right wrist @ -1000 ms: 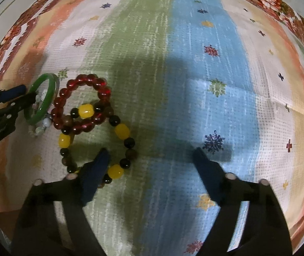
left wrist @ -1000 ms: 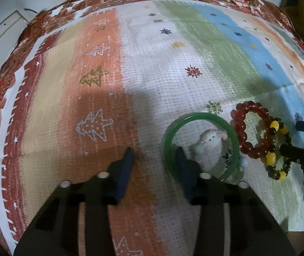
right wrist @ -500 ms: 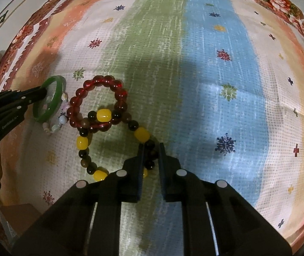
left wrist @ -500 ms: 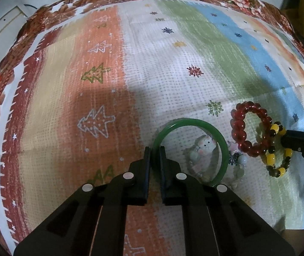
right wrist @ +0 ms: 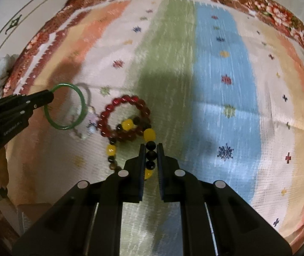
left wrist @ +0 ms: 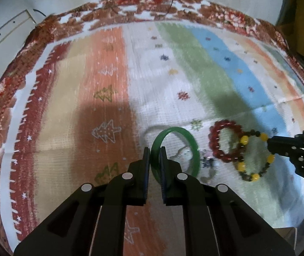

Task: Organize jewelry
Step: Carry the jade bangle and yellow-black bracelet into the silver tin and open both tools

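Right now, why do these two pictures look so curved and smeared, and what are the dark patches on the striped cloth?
Both views: fisheye lenses bend the striped patterned cloth into a bowl shape. Left wrist view: streaky motion blur softens the weave, and a dark shadow falls beside the green glassy bangle. Right wrist view: similar streaks, with a shadow above the red bead bracelet.

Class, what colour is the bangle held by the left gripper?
Green; the bangle shows best in the left wrist view, pinched by the left gripper.
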